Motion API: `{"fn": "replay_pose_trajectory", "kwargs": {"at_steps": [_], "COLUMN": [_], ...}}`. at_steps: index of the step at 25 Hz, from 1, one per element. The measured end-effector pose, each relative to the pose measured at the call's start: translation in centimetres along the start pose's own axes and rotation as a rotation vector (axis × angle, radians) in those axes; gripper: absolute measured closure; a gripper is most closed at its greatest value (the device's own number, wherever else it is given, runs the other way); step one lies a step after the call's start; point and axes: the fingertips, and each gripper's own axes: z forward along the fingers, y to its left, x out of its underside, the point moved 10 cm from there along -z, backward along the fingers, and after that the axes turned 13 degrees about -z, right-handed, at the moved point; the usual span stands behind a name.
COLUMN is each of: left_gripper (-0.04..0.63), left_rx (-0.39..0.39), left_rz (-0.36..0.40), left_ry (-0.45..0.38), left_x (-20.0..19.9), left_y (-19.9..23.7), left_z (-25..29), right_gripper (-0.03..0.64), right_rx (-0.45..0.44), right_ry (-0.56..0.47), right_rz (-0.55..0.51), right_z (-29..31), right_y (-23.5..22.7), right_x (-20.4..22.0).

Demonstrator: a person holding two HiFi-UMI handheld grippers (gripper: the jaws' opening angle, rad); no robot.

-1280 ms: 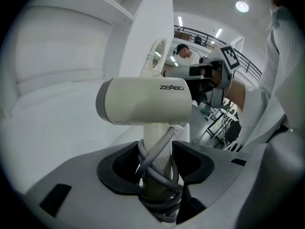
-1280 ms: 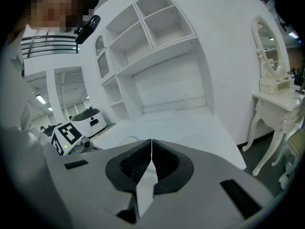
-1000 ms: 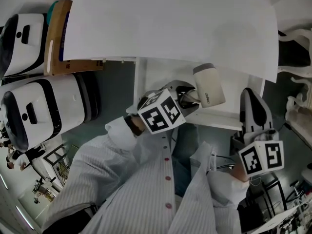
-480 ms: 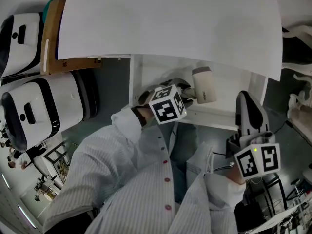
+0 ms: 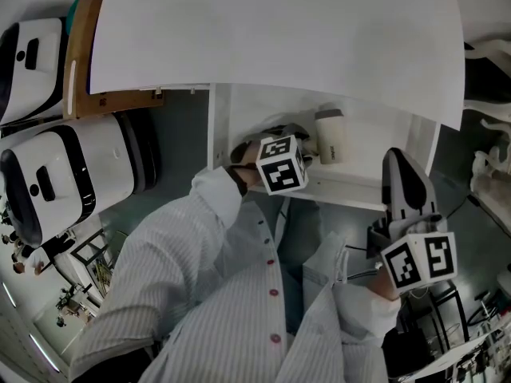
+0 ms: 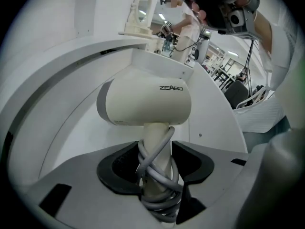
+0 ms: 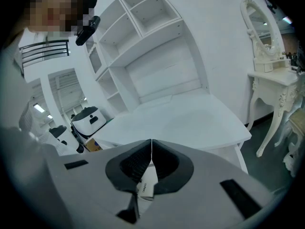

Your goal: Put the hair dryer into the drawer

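The white bench (image 5: 271, 46) is the largest thing before me, its broad top filling the upper half of the head view. Under its near edge a white drawer (image 5: 219, 126) stands pulled out and open. To the left of the bench sit two white-and-black machines (image 5: 72, 174), one behind the other, with a brown box (image 5: 88, 62) beside the bench's corner. My right gripper view looks across the bench top to white shelving (image 7: 143, 37) on the wall, and to an ornate white dressing table (image 7: 271, 75) off at the right.

My left gripper (image 5: 307, 146) reaches in over the open drawer, pointing steeply down. Its jaws are closed around the handle (image 6: 155, 137) of the hair dryer (image 6: 147, 101), one dark pad pressed on each side, held fairly wide apart by the handle's thickness. The cream-coloured hair dryer (image 5: 330, 136) stands up from my jaws with its barrel lying crosswise, within the outline of the drawer and near its back. I cannot tell whether it touches the drawer's bottom.

My right gripper (image 5: 397, 156) hangs apart to the right, just outside the drawer's front corner. Its jaws are fully together, tips touching (image 7: 151, 147), holding nothing.

A grey cord (image 6: 159, 175) is wound in loops around the dryer's handle, and my left jaws clamp over it too.
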Motion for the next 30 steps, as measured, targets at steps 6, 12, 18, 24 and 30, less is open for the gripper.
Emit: {"fn": "replay_pose_trajectory", "kwargs": {"at_steps": [6, 12, 18, 24, 30], "left_gripper": [0.379, 0.377, 0.374, 0.37, 0.363], "left_rx": [-0.008, -0.023, -0.021, -0.005, 0.005], "left_rz": [0.005, 0.019, 0.017, 0.026, 0.012], "left_ry": [0.039, 0.052, 0.047, 0.048, 0.042], "left_x": [0.5, 0.6, 0.7, 0.8, 0.7], "left_y": [-0.1, -0.4, -0.5, -0.5, -0.3], "left_z": [1.2, 1.7, 1.9, 2.2, 2.2], "right_gripper": [0.604, 0.604, 0.604, 0.604, 0.604], "right_rx": [-0.005, -0.005, -0.009, -0.019, -0.027], "right_ry": [0.002, 0.006, 0.013, 0.022, 0.027], "right_rz": [0.003, 0.012, 0.011, 0.002, -0.003], "right_z": [0.0, 0.1, 0.4, 0.8, 1.2], "right_y": [0.1, 0.3, 0.8, 1.2, 1.4], "right_x": [0.2, 0.4, 0.3, 0.3, 0.0]}}
